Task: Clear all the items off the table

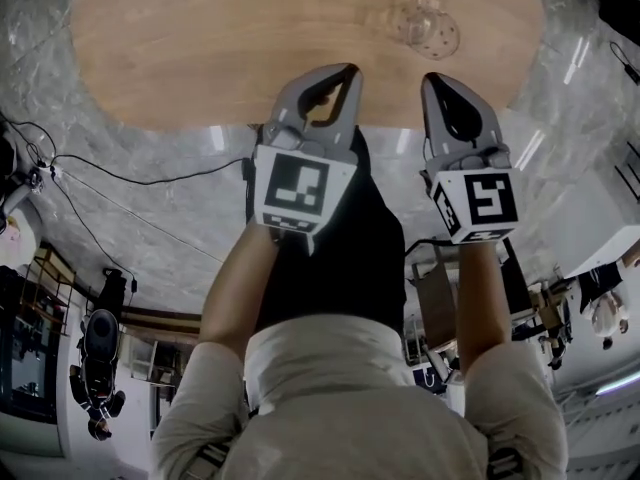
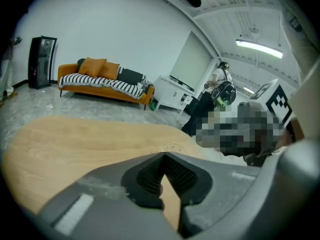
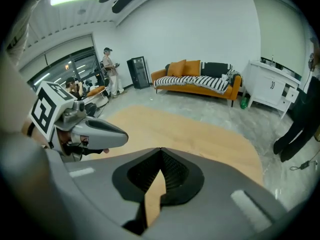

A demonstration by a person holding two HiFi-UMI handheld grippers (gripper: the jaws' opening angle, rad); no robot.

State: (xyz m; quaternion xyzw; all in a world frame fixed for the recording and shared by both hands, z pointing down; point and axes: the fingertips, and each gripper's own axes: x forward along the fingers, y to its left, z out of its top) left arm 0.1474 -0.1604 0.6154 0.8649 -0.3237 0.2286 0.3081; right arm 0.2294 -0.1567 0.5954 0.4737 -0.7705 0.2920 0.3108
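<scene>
Pale fabric of the person's top (image 1: 330,398) fills the 6 o'clock edge of the head view. From it both forearms are held forward, so that the two tools reach the near rim of the wooden bench (image 1: 200,38).

The left gripper (image 1: 343,70) is seen with its jaws brought together, tips meeting and nothing between them. In the left gripper view only bare wood shows through the gap behind the pads. The right gripper (image 1: 436,78) is likewise closed on nothing. Both are held side by side over the rim, which is judged a ready stance rather than a grasp.

Only one thing is seen on the bench: a transparent dotted item (image 1: 425,23), probably a glass or clear dish, at about 12 o'clock from the right gripper and near it. As the closer tool, the right gripper is judged the likely one for it, and its jaws would have to be parted first. Since the item is see-through, its edges are hard to make out, so care in aiming is called for.
</scene>
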